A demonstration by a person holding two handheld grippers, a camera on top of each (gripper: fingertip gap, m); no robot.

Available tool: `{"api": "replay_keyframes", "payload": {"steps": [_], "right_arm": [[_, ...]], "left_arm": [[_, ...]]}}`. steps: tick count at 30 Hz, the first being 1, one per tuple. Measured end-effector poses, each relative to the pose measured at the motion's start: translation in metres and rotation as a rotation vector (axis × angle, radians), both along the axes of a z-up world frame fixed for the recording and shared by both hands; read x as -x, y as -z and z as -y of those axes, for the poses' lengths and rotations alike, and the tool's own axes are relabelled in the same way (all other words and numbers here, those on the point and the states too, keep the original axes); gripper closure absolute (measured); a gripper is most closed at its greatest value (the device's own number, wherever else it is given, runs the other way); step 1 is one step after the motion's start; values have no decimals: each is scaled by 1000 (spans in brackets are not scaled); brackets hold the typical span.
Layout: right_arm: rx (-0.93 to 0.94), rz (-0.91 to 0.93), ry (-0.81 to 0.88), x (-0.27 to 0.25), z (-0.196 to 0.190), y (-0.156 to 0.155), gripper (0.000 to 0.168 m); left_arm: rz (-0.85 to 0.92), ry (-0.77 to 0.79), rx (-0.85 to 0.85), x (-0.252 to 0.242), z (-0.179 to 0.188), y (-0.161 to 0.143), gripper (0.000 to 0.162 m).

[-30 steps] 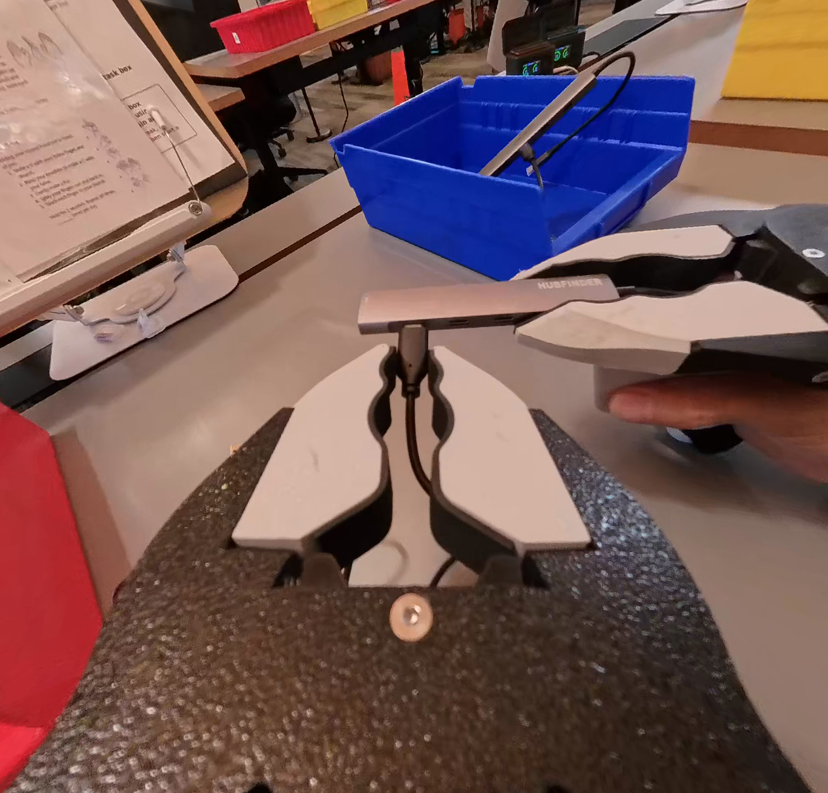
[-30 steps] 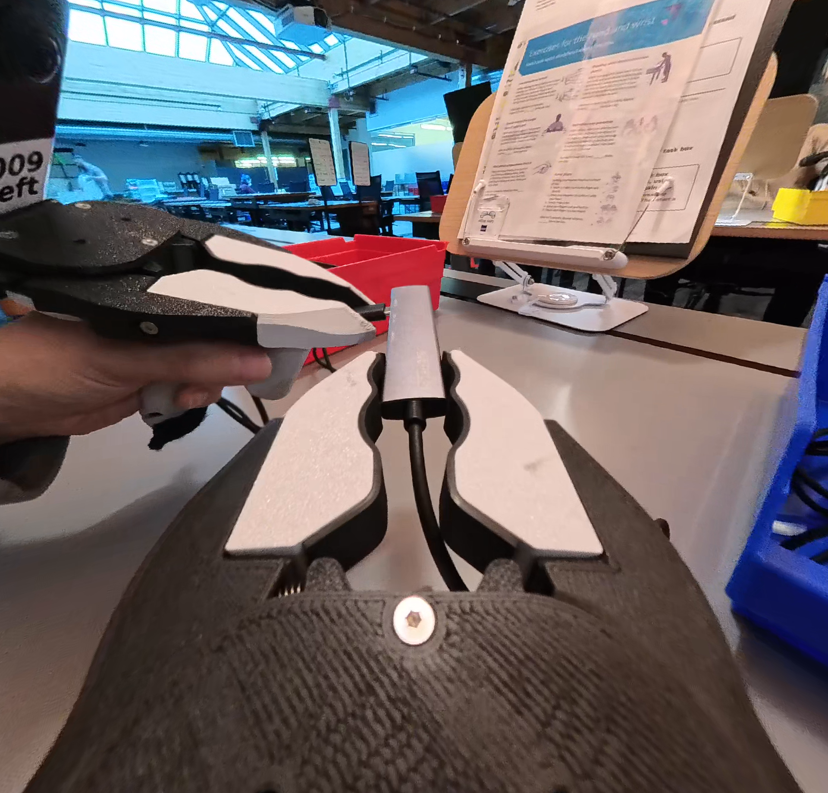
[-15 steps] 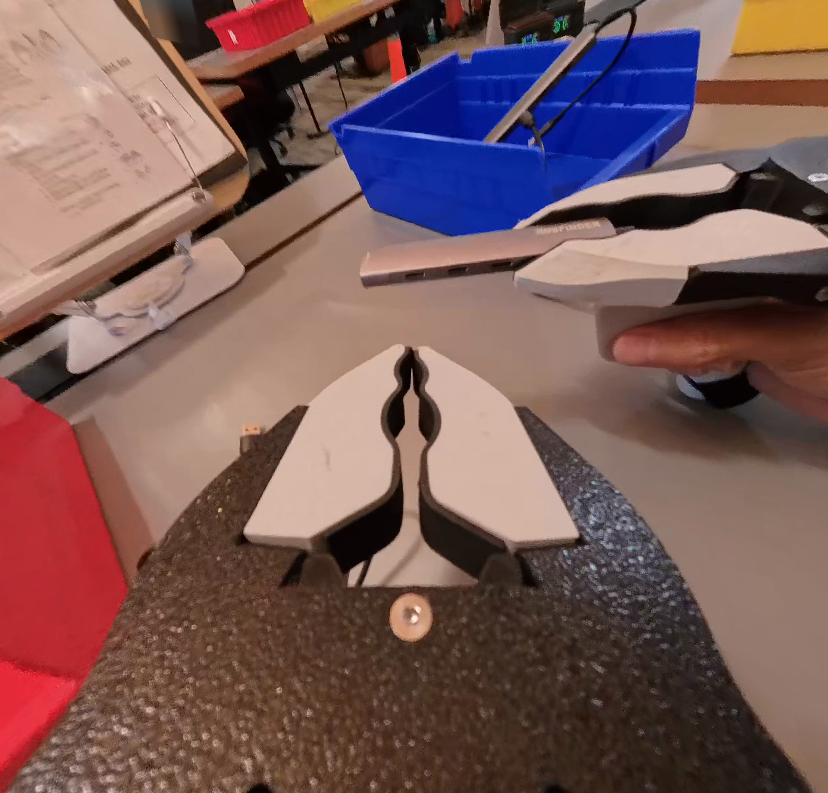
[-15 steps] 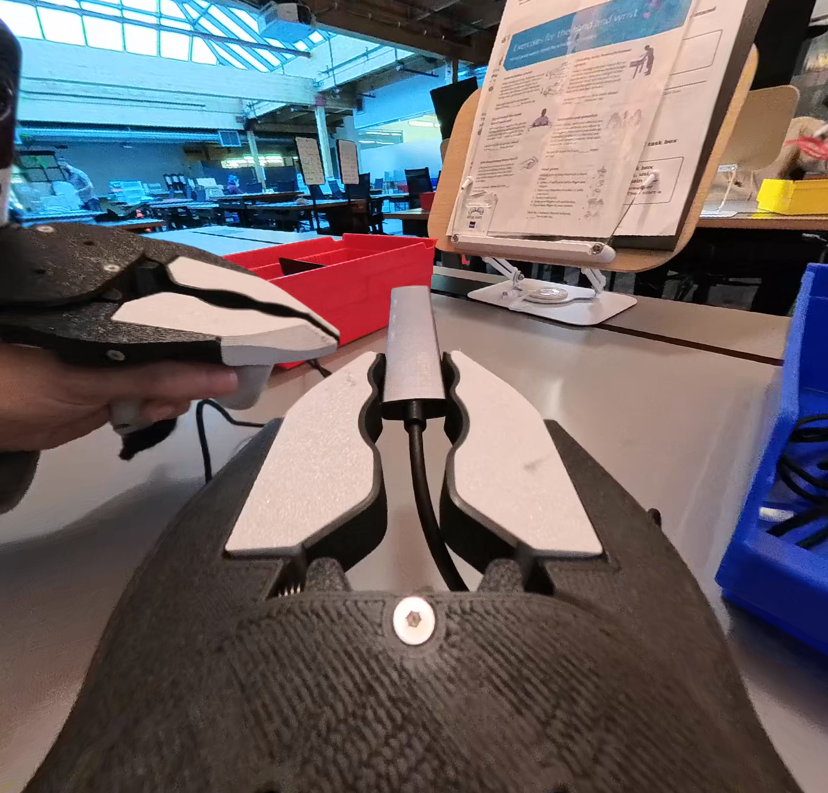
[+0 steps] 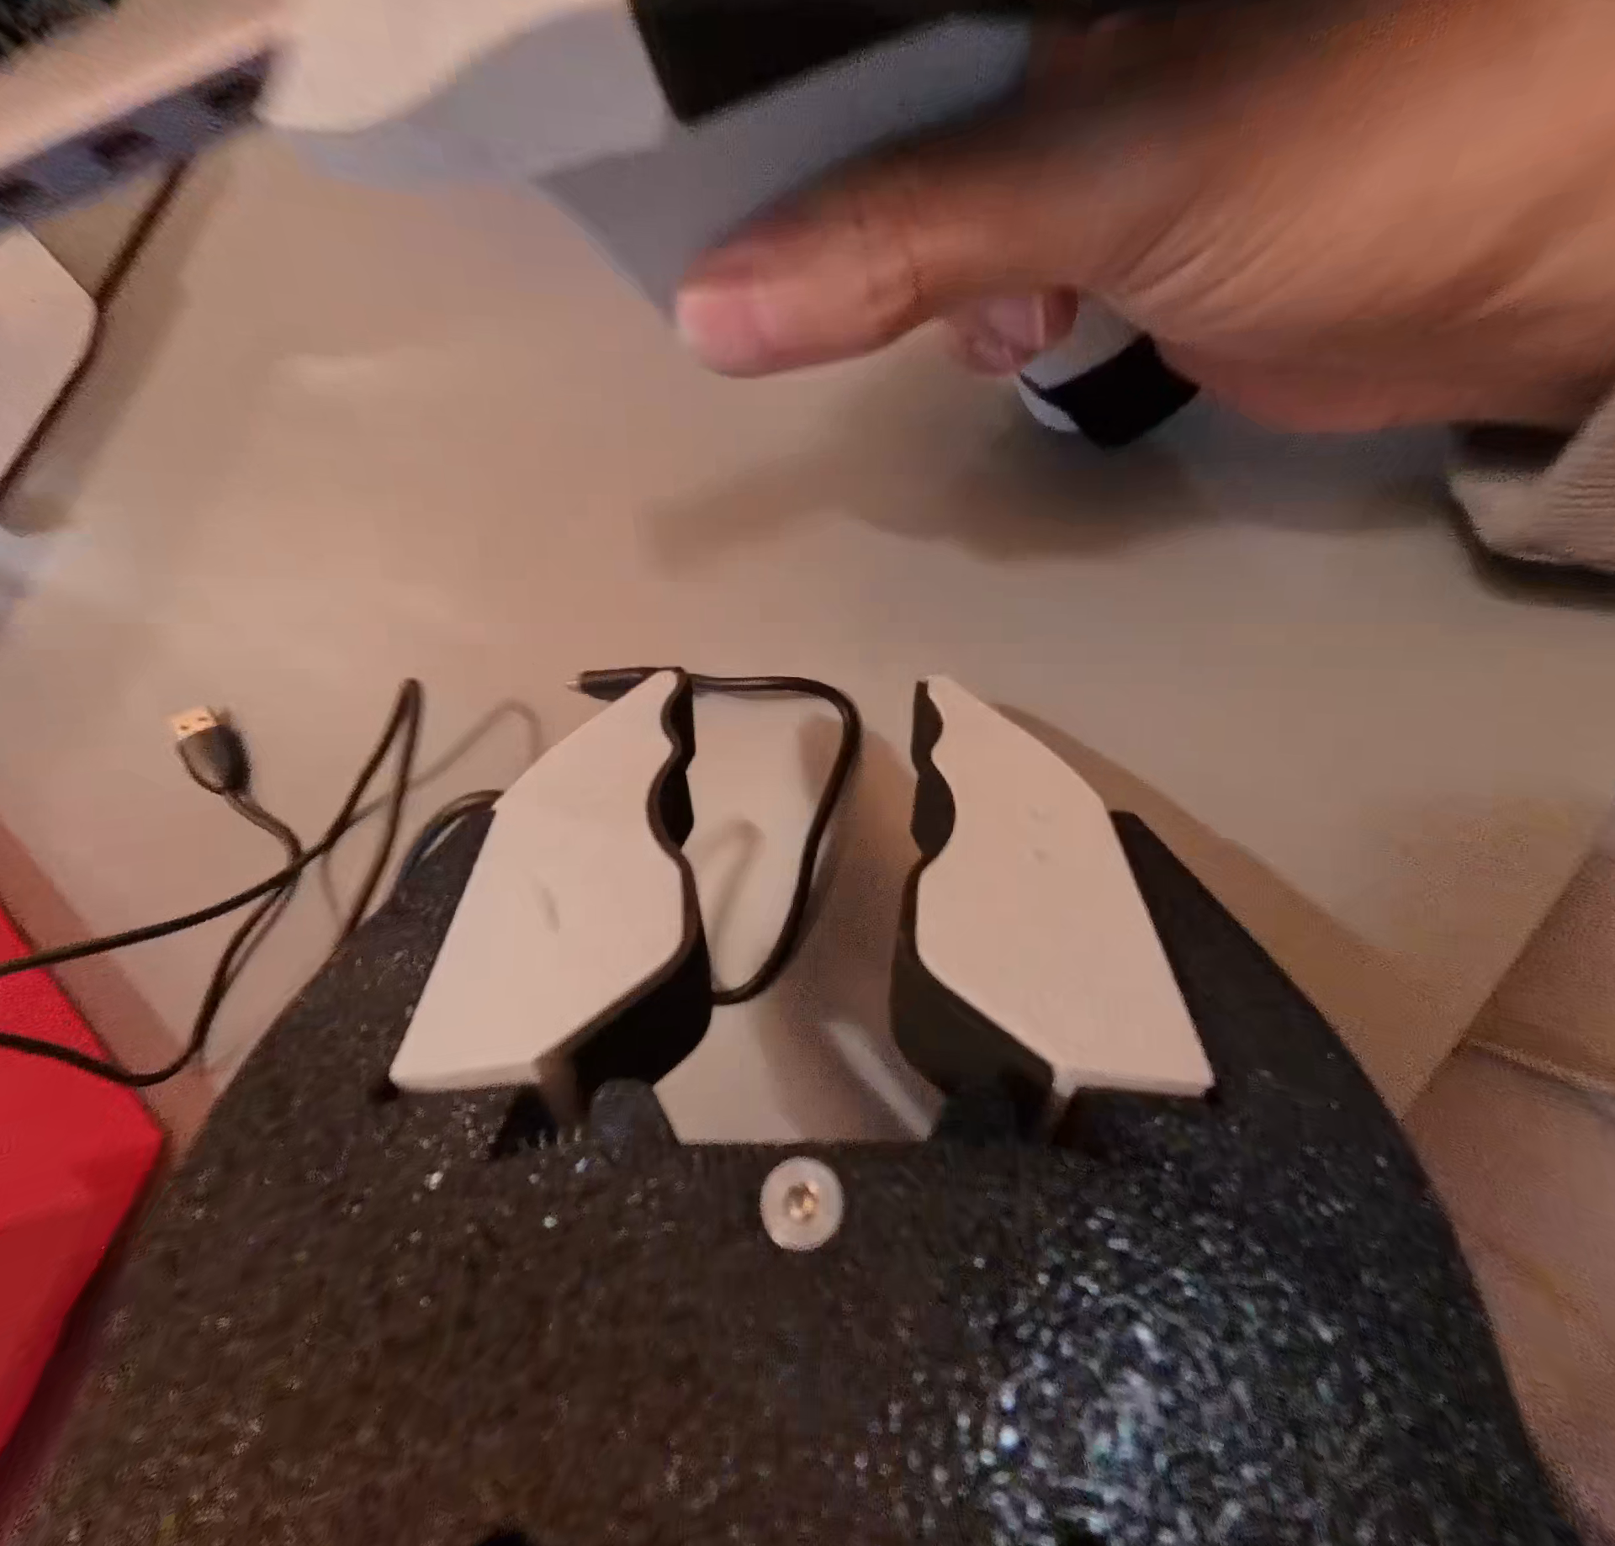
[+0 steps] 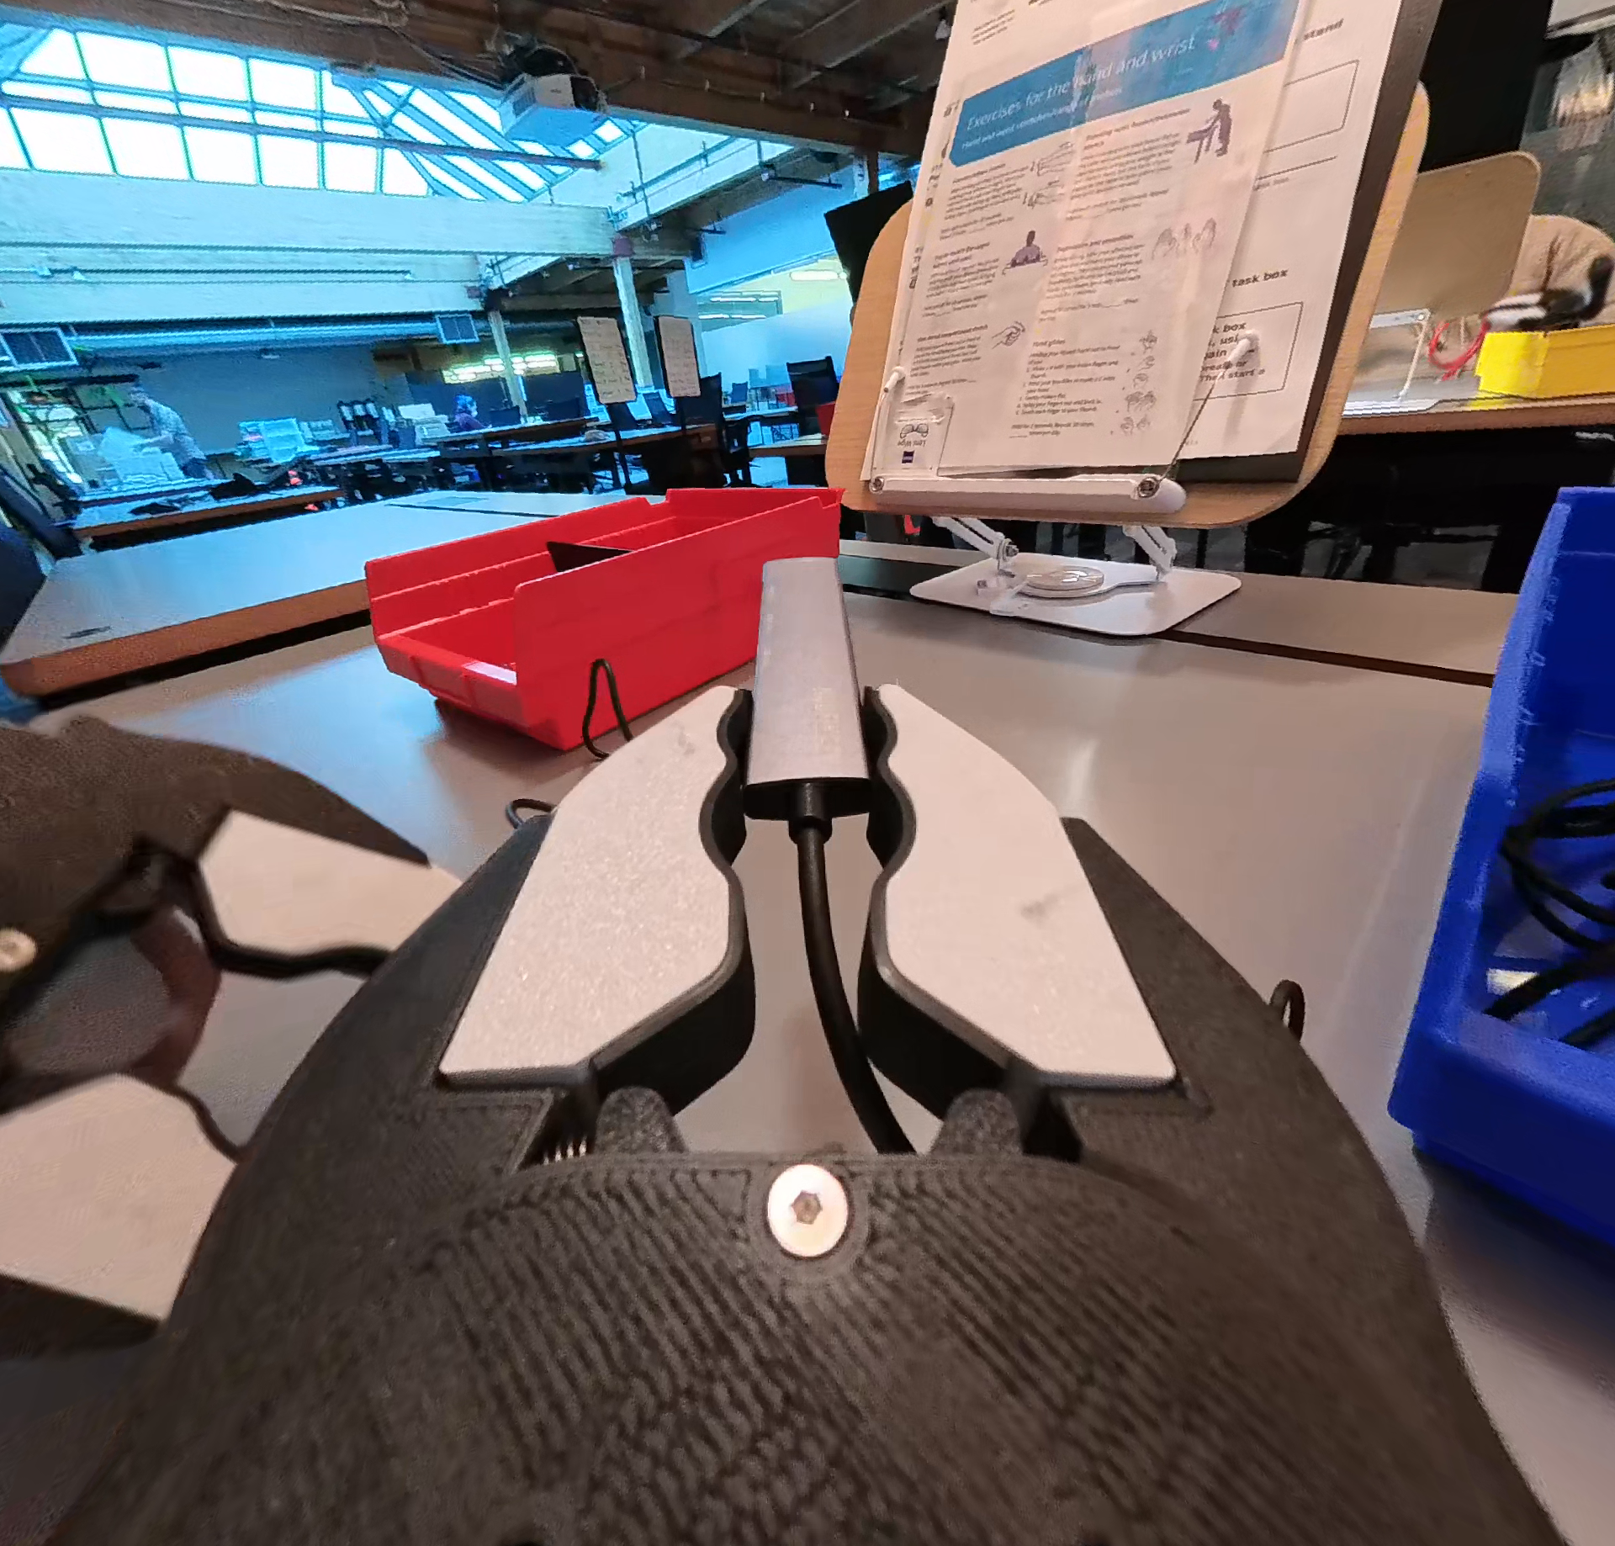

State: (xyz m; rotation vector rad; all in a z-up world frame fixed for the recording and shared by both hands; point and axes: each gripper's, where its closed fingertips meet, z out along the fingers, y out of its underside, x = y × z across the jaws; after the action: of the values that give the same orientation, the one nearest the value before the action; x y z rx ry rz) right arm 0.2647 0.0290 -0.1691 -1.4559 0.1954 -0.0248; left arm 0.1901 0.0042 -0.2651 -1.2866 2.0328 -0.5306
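My right gripper (image 6: 808, 700) is shut on a grey USB hub (image 6: 804, 648) that points forward over the table; the hub's own black cable (image 6: 826, 936) runs back between the fingers. My left gripper (image 5: 800, 687) is open and empty, tilted down at the grey table (image 5: 437, 499). A loose black cable (image 5: 821, 805) lies on the table between its fingers, one small plug (image 5: 612, 681) at the left fingertip. Its USB plug (image 5: 197, 731) lies farther left. A hand (image 5: 1180, 193) holding the right gripper shows blurred above. The left gripper also shows low at the left in the right wrist view (image 6: 288, 980).
A red bin (image 6: 612, 604) stands ahead on the left, its corner also at the left in the left wrist view (image 5: 52, 1067). A blue bin (image 6: 1529, 892) with cables is at the right. A document stand (image 6: 1119, 281) stands behind the hub.
My left gripper has pulled the cable's plug out of the hub, dropped toward the table and opened; the cable now lies loose. My right gripper still holds the hub.
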Motion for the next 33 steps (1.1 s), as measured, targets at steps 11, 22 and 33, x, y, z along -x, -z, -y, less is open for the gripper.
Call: {"api": "replay_keyframes", "payload": {"steps": [11, 22, 33], "right_arm": [[-27, -35, -35, -1, 2, -2, 144], [-44, -52, -61, 0, 3, -3, 144], [-36, -44, -75, 2, 2, -3, 144]], "left_arm": [[-90, 25, 221, 0, -7, 16, 162], [113, 72, 1122, 42, -60, -118, 162], [129, 207, 104, 33, 22, -38, 122]]}}
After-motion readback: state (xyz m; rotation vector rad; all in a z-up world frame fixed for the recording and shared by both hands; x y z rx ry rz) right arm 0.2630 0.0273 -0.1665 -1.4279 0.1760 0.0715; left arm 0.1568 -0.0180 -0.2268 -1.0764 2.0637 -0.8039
